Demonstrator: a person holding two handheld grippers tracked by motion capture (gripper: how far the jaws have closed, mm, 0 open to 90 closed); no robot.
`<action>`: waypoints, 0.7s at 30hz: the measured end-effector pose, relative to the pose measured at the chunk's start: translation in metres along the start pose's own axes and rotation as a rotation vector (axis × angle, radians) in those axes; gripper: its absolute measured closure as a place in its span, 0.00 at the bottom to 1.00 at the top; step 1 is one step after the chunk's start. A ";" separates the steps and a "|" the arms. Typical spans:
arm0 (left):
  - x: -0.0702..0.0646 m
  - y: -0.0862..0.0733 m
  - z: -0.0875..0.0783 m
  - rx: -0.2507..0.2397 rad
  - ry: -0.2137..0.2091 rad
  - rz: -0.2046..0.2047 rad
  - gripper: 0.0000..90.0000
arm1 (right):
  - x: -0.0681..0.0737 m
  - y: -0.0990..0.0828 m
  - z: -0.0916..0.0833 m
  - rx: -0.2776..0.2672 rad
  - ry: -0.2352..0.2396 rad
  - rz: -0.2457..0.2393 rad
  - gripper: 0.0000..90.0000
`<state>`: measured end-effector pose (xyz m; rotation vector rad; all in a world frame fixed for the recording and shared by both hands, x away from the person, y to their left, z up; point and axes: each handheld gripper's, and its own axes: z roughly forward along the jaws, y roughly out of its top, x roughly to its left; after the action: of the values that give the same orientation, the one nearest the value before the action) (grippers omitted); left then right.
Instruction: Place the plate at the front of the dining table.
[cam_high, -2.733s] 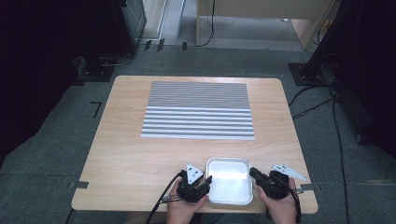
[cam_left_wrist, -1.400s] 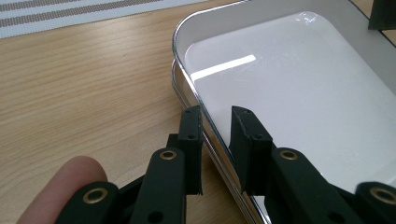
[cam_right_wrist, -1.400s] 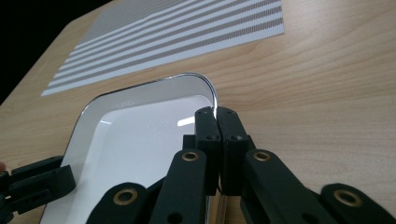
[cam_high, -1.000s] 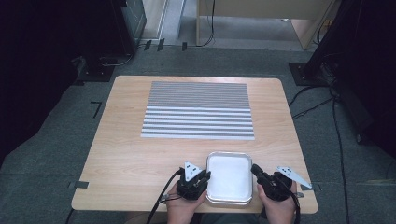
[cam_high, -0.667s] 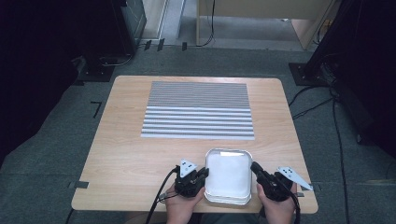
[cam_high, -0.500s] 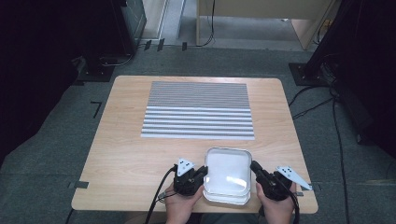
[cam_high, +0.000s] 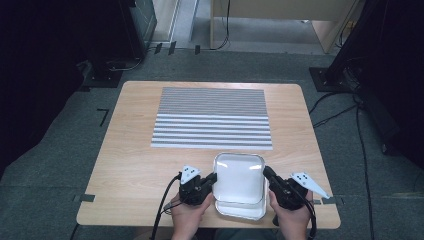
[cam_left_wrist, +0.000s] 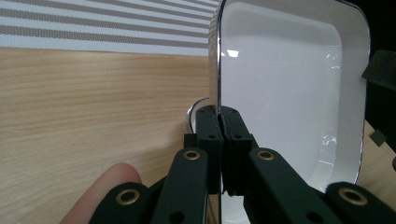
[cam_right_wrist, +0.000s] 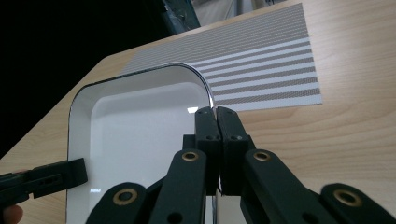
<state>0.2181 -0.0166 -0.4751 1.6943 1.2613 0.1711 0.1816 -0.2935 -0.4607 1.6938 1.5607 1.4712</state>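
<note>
Table (cam_high: 135, 165), striped mat (cam_high: 212, 117) at its middle. White tray (cam_high: 239, 177) is near the front edge, raised over a second tray (cam_high: 240, 210), between both grippers. Left gripper (cam_high: 207, 181) clamps its left rim, right gripper (cam_high: 267, 175) its right rim. Earlier the tray sat lower, unlifted.

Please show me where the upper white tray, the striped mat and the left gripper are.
upper white tray (cam_high: 238, 176), high view, its inside floor.
striped mat (cam_high: 212, 118), high view, its middle.
left gripper (cam_left_wrist: 218, 122), left gripper view, between its fingertips.
</note>
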 end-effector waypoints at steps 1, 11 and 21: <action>0.002 0.001 -0.001 -0.004 0.000 -0.005 0.99 | 0.001 0.001 0.001 0.001 0.003 -0.001 1.00; 0.012 0.014 -0.006 -0.023 0.002 -0.027 0.99 | 0.015 0.017 0.013 0.008 0.019 -0.030 1.00; 0.023 0.034 -0.009 -0.039 0.013 -0.030 1.00 | 0.027 0.031 0.026 -0.009 0.036 -0.030 1.00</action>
<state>0.2450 0.0077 -0.4543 1.6421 1.2840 0.1878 0.2142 -0.2700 -0.4330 1.6400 1.5884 1.4998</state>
